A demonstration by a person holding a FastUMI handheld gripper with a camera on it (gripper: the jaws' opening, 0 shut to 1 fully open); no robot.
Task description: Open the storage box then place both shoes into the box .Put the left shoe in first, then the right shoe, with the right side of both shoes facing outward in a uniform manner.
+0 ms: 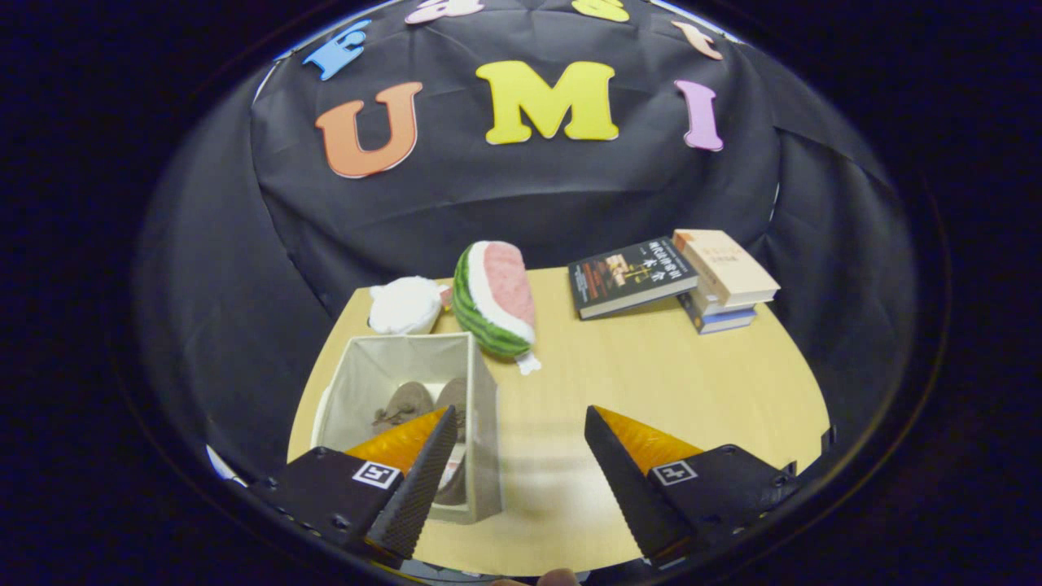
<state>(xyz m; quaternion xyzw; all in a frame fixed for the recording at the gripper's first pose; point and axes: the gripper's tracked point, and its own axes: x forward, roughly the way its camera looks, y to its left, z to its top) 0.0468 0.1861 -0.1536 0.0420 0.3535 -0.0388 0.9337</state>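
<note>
Gripper view: my tongs (521,423) spread wide, holding nothing, above surface (651,382). Open box (407,407) under left finger, both shoes (423,407) inside. I see watermelon toy (495,299) beyond box, books (676,281) far right.
</note>
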